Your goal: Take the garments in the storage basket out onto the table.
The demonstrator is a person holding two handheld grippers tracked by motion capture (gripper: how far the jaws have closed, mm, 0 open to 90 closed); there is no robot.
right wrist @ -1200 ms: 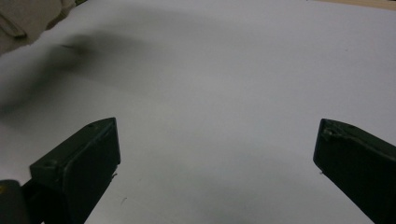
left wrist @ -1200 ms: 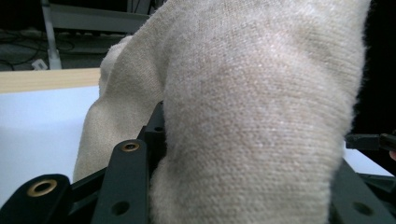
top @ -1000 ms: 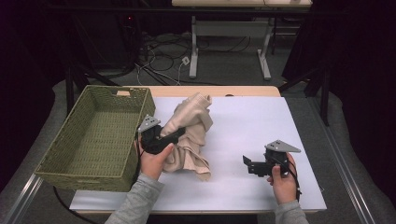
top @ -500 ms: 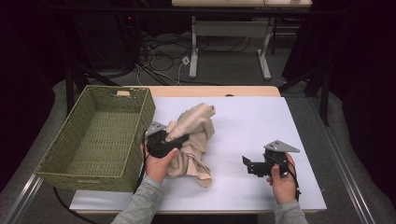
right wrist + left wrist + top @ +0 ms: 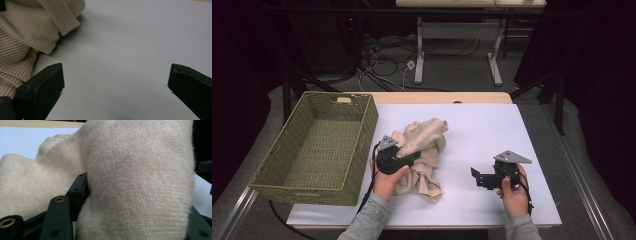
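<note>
A white-topped bench [image 5: 492,135] carries a crumpled cream knit sweater [image 5: 424,155] near its left edge, beside the wicker basket [image 5: 319,145]. The left gripper [image 5: 408,159], jaws just opening, has sweater fabric between them. The right gripper [image 5: 475,176] gapes wide, empty.

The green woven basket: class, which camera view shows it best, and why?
The high view: the green woven basket sits whole at the table's left edge, its rim, walls and bare floor all visible. The left gripper view gives close beige knitted cloth instead; the right gripper view gives cloth and white tabletop.
</note>
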